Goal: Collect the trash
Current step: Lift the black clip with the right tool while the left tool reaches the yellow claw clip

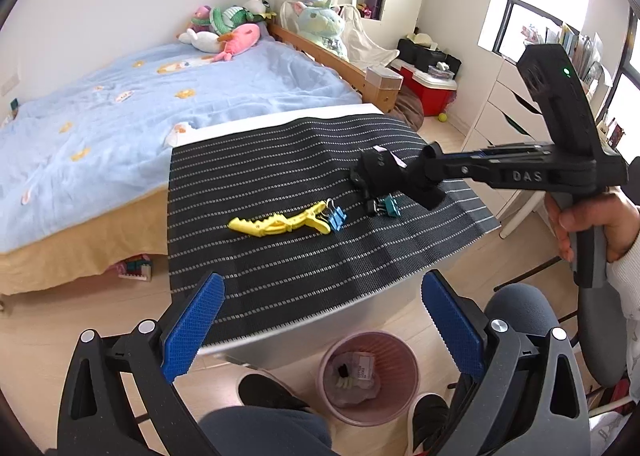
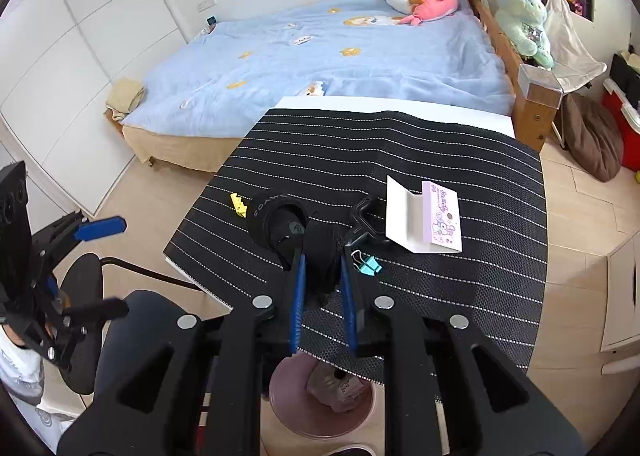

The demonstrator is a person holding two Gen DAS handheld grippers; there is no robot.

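My right gripper [image 2: 322, 256] is shut on a black strap-like band [image 2: 280, 221] and holds it just above the striped mat [image 2: 440, 296]; from the left wrist view the gripper [image 1: 384, 171] shows over the mat's right part. A white and pink card package [image 2: 424, 215] lies on the mat to the right. A yellow hair clip [image 1: 280, 221], a blue binder clip [image 1: 336, 217] and a teal binder clip [image 1: 388, 205] lie on the mat. My left gripper [image 1: 320, 332] is open and empty above the mat's near edge. A pink trash bin [image 1: 368, 376] with scraps stands on the floor below.
The mat covers a white table [image 2: 400, 103] next to a bed with a blue blanket [image 1: 160, 95] and plush toys. A grey chair [image 1: 520, 308] is at the right. White drawers [image 1: 504, 111] and a red box [image 1: 428, 91] stand farther off.
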